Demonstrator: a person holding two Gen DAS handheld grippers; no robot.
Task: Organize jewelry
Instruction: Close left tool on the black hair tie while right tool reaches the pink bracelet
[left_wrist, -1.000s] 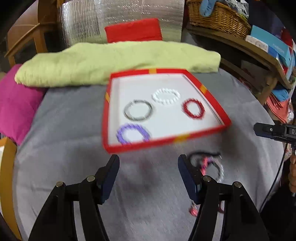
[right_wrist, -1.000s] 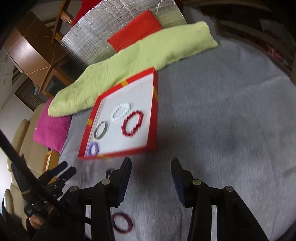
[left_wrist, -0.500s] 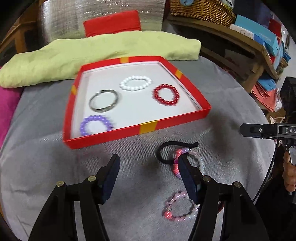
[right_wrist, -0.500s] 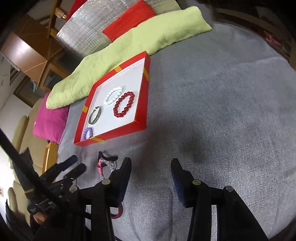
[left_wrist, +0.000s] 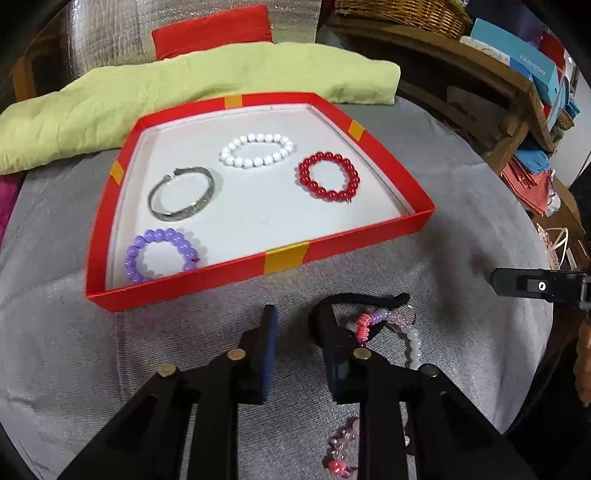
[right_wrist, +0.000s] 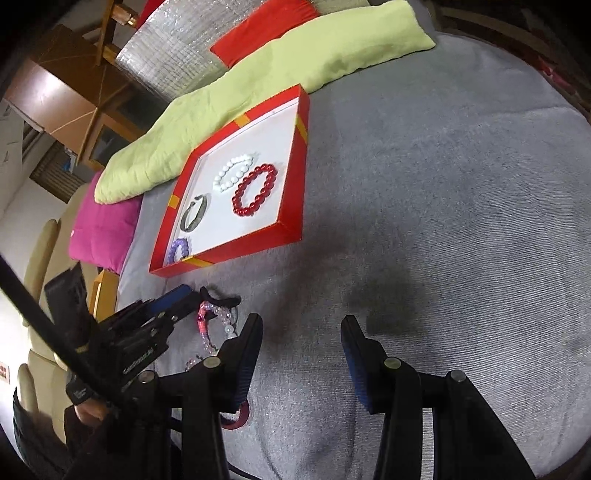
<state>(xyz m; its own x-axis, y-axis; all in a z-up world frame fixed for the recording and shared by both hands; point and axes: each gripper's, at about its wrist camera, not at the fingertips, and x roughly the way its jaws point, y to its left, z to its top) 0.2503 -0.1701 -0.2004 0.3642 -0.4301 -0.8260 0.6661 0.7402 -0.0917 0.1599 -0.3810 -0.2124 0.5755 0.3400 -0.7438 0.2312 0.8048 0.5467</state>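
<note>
Four bracelets flat in red tray, rings upward.

One word reads clearly: "FASHION", in white capitals on the blue box up on the wooden shelf, far ahead and to the right of the left tongs. There is printing on the left tongs' black body in the right wrist view, but it is too small to make out.

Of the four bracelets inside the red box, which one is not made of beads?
The silver metal cuff, on the left side of the red box. It is an open band with a gap; the white, red and purple ones are beaded rings.
</note>
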